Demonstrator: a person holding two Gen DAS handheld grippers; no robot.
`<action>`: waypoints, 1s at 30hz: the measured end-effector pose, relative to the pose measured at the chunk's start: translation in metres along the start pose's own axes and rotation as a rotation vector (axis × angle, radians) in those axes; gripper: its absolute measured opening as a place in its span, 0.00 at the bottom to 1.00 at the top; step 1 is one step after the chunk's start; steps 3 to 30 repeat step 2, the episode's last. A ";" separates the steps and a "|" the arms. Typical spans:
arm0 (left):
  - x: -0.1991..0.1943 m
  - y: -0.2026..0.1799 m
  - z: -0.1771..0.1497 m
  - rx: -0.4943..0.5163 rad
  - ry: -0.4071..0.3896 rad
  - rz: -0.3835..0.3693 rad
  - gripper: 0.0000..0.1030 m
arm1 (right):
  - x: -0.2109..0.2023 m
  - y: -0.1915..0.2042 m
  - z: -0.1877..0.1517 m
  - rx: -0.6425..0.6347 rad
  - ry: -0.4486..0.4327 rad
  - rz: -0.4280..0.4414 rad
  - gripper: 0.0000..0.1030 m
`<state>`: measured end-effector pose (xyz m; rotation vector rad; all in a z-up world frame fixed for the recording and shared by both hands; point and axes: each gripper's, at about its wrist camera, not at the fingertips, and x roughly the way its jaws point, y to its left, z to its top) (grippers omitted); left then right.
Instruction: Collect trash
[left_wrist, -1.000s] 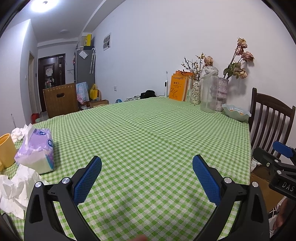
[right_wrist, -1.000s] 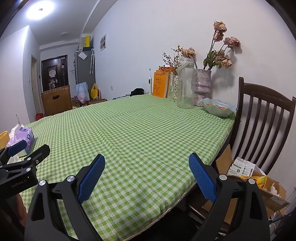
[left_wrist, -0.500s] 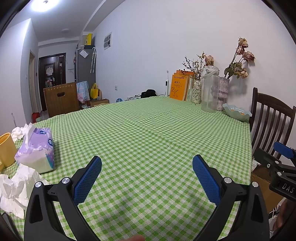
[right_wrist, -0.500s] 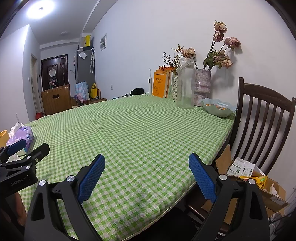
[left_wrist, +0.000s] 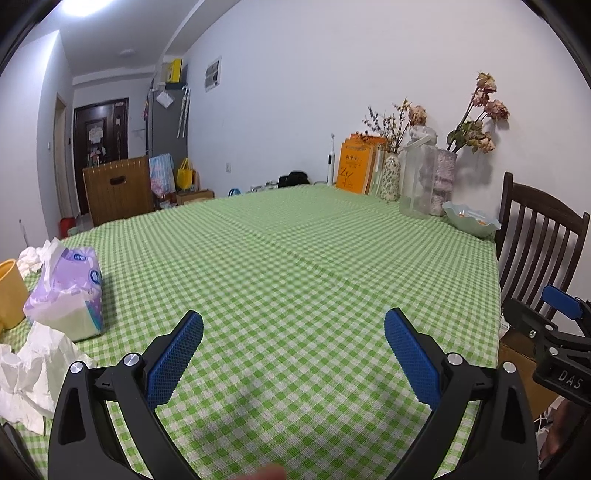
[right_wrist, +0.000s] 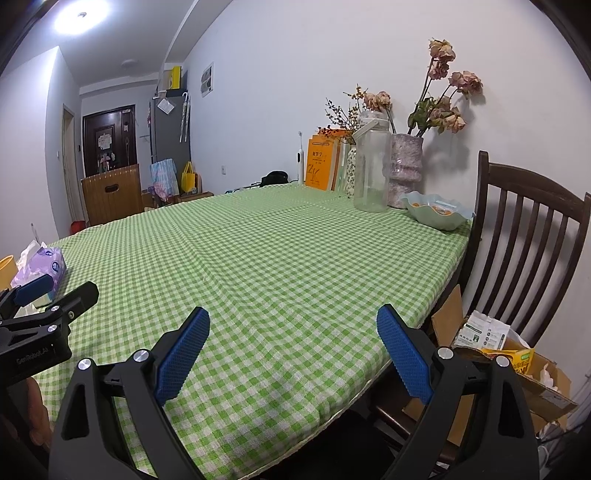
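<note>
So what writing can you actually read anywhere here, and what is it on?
"DAS": right gripper body, seen from the left wrist view; cut off.
"GenRoboLAI", roughly: left gripper body.
"ZK": orange book; its upper characters are too small.
Tissue pack, carton packets, door notices: print unreadable.

The tabletop (left_wrist: 295, 258) was covered by green checked cloth. A dark wooden chair (right_wrist: 528, 236) was placed at its right, white walls (left_wrist: 314, 92) were lit by a ceiling lamp (right_wrist: 79, 16), and a dark door (left_wrist: 99, 147) was seen far left.
</note>
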<state>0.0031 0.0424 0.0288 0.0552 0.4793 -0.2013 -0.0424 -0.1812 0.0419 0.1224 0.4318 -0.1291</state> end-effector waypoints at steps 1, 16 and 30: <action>0.002 0.002 0.000 -0.008 0.013 0.003 0.93 | 0.003 0.000 -0.001 -0.007 0.004 0.003 0.86; 0.004 0.004 0.000 -0.020 0.028 0.007 0.93 | 0.008 0.001 -0.002 -0.019 0.010 0.006 0.91; 0.004 0.004 0.000 -0.020 0.028 0.007 0.93 | 0.008 0.001 -0.002 -0.019 0.010 0.006 0.91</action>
